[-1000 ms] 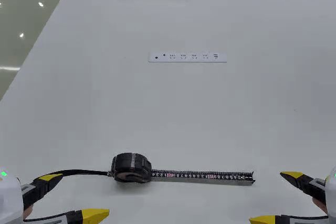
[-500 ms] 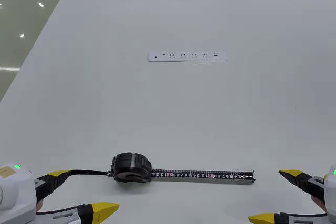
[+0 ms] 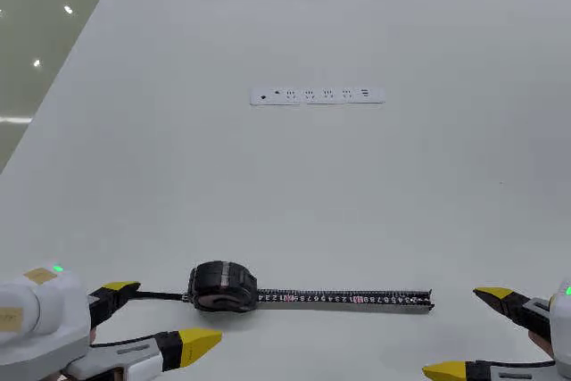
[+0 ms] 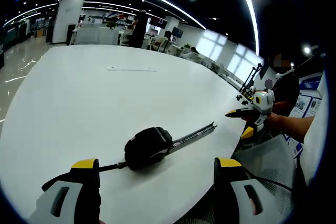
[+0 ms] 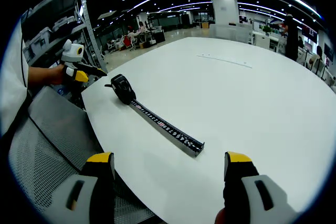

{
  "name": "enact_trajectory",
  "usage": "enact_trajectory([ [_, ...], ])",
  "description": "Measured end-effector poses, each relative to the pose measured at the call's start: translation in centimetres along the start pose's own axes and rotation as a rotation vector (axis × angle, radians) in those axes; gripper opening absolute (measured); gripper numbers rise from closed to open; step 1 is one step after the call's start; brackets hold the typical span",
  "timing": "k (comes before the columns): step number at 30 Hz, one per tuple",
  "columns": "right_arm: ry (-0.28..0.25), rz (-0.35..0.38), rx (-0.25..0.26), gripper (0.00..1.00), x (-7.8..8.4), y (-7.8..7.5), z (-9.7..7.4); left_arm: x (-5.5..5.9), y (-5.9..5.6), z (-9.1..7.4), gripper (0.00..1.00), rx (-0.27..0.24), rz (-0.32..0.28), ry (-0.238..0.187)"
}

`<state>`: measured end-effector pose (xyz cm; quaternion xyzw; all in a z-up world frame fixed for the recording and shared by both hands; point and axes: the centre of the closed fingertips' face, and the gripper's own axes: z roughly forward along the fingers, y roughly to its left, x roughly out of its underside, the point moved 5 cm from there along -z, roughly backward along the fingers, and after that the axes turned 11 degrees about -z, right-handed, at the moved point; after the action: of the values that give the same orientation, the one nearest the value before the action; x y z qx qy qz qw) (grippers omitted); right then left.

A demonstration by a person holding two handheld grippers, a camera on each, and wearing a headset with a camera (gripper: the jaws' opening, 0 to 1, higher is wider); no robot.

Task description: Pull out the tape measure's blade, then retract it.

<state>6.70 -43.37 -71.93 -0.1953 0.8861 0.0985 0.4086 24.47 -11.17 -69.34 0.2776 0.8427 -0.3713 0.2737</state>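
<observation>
White tabletop (image 3: 285, 185), smooth and bare except for a power strip (image 3: 318, 95) well away on the far side. The tape measure (image 3: 223, 286) lies close to the near edge, left of centre. Its blade (image 3: 343, 299) is drawn out flat to the right and ends at the hook (image 3: 430, 302). My left gripper (image 3: 171, 313) sits just left of the case with its fingers spread wide and holding nothing. The black strap (image 3: 161, 294) runs from the case toward the gap between them. My right gripper (image 3: 462, 332) is likewise wide and empty, near the hook but clear of it. Judged state: extension is done and retraction is outstanding.

Risks noted:
- If the lock is released while nothing restrains the blade, I expect it to snap back, with the hook whipping across the tabletop and striking the case hard.
- If my left fingers close early, they may pinch the strap rather than the case, leaving the body free to swing.
- The case is rounded and the surface slick, so a glancing grip could push it along or off the near edge.
</observation>
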Motion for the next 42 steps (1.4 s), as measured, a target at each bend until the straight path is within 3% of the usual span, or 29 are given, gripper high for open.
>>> enact_trajectory([
  [15, -0.007, 0.001, -0.008, 0.87, -0.2, 0.0, 0.4, -0.4, -1.1, 2.4, 0.85, 0.002, -0.015, 0.021],
  [42, -0.014, 0.014, -0.015, 0.86, 0.0, 0.0, 0.8, 0.7, -0.9, 6.1, 0.83, -0.054, -0.115, 0.047],
])
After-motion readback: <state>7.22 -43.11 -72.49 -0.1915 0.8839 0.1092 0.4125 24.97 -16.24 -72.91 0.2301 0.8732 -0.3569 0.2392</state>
